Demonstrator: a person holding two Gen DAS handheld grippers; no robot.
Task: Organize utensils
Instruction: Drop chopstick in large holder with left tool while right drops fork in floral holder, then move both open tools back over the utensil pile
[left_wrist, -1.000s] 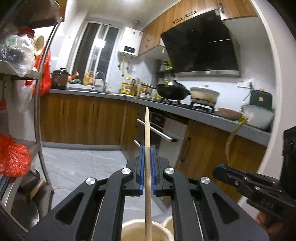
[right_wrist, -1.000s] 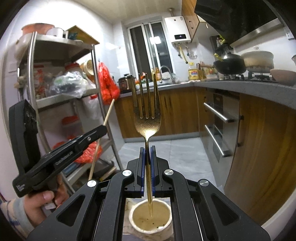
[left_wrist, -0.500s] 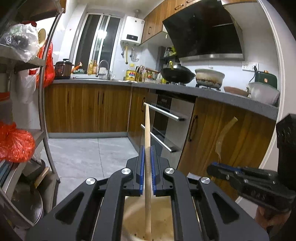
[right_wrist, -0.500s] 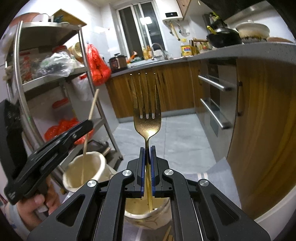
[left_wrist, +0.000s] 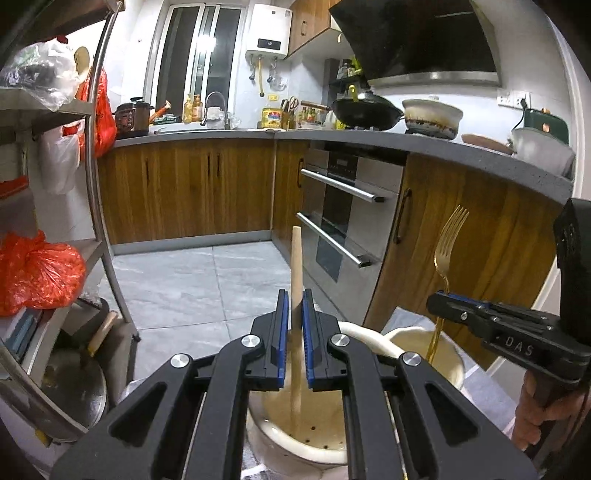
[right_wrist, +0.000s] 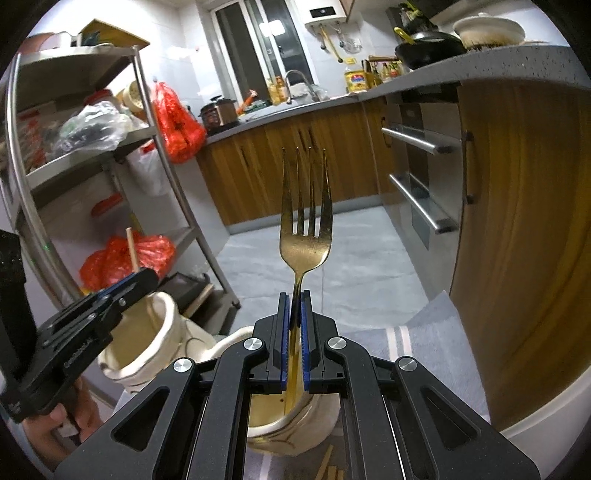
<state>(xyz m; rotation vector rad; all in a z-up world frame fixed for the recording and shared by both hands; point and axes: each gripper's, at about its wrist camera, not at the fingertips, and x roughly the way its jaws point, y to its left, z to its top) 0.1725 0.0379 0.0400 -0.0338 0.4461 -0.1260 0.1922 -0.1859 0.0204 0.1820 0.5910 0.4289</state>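
My left gripper (left_wrist: 294, 295) holds a wooden chopstick (left_wrist: 296, 266) upright between its blue pads, and the jaws are opening. The chopstick's lower end stands inside a cream ceramic holder (left_wrist: 365, 334) with drain holes. To the right, my right gripper (left_wrist: 443, 297) is shut on a gold fork (left_wrist: 445, 251), tines up. The fork's handle dips into a second cream cup (left_wrist: 448, 354). In the right wrist view the fork (right_wrist: 306, 236) stands in the right gripper (right_wrist: 294, 299) over that cup (right_wrist: 321, 413). The left gripper (right_wrist: 144, 277) and chopstick (right_wrist: 131, 247) are above the other cup (right_wrist: 166, 321).
The cups stand on a grey striped cloth (right_wrist: 436, 332), where loose chopsticks (right_wrist: 327, 465) lie near the front. A metal rack (left_wrist: 96, 184) with red bags stands to the left. Wooden cabinets and an oven (left_wrist: 343, 206) line the right. A hand (left_wrist: 535, 410) grips the right tool.
Both grippers have sunk toward the cups. The chopstick's end and the fork's handle now reach deeper into their cups, which fill more of each view.
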